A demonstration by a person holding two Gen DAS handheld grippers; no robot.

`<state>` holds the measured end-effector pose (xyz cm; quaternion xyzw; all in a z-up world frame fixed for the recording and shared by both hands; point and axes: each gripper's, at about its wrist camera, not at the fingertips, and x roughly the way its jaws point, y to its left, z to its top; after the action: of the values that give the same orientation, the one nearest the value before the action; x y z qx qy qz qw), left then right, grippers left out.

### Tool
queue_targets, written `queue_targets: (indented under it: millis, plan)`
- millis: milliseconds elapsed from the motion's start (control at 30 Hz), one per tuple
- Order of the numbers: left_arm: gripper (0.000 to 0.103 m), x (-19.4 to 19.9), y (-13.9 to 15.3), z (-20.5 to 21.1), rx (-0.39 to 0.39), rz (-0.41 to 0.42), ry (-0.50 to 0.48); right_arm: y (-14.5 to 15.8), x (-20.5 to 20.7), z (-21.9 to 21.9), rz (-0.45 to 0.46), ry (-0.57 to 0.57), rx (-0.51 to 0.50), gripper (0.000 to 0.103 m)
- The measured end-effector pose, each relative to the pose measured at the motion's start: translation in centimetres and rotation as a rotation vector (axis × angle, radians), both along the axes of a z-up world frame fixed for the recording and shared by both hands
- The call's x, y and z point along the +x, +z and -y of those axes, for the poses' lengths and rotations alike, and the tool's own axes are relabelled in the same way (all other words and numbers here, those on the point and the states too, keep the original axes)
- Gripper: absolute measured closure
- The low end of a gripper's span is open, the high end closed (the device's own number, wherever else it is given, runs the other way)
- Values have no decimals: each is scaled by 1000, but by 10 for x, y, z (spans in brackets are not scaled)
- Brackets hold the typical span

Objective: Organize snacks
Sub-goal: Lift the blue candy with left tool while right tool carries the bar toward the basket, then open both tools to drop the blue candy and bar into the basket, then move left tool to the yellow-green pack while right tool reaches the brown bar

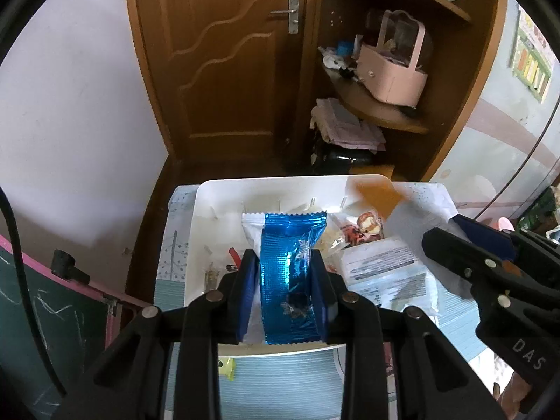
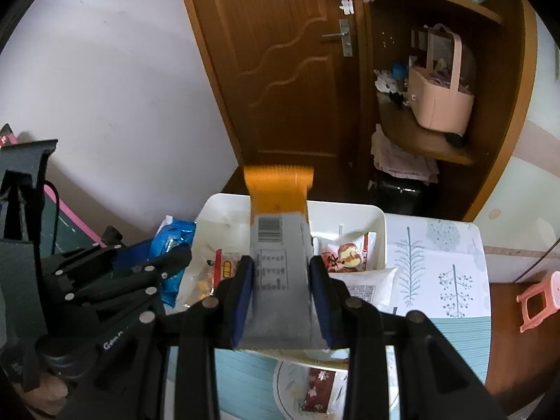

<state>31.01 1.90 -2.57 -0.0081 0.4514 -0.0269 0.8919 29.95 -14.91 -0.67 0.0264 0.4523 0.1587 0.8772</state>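
The left gripper (image 1: 285, 294) is clamping a blue foil packet (image 1: 290, 280) between its pads, the packet's long axis running away along the fingers and out over the near edge of the white tray (image 1: 217, 189). To its right, the right gripper (image 2: 281, 301) is pinching a grey and orange packet (image 2: 280, 245), which is lying the same way, its orange end blurred and reaching over the tray's far rim. Both are hanging above the tray, so each packet looks only a short drop away (neither hand is clearly nearer). The tray is already holding a white printed packet (image 1: 385, 273) at the near right and a red-and-white snack (image 2: 346, 253) farther in.
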Motion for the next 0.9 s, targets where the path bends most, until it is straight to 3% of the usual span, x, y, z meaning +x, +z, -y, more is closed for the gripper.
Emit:
queue_targets:
  millis: [67,133,167,200,400,900]
  plan:
    - [71,1,-4,-1,6,-7,5,-5,3,-3,-7,-3,-10,70]
    - [50,1,-7,-3,15,-12,16,-10,6,-3,-19,-6,-25,70]
    - [30,1,-9,-4,20,-12,26,-12,6,-4,-30,-5,-28,70]
    - [20,0,-10,-6,25,-9,39,-16,7,-4,-47,-4,-26,70]
    - [19,-4,-17,-12,15,-25,57,-28,5,3,-98,-18,-11,66]
    - [19,-20,-7,-12,-6,-5,63,-18,-12,15,-76,-22,-13,63]
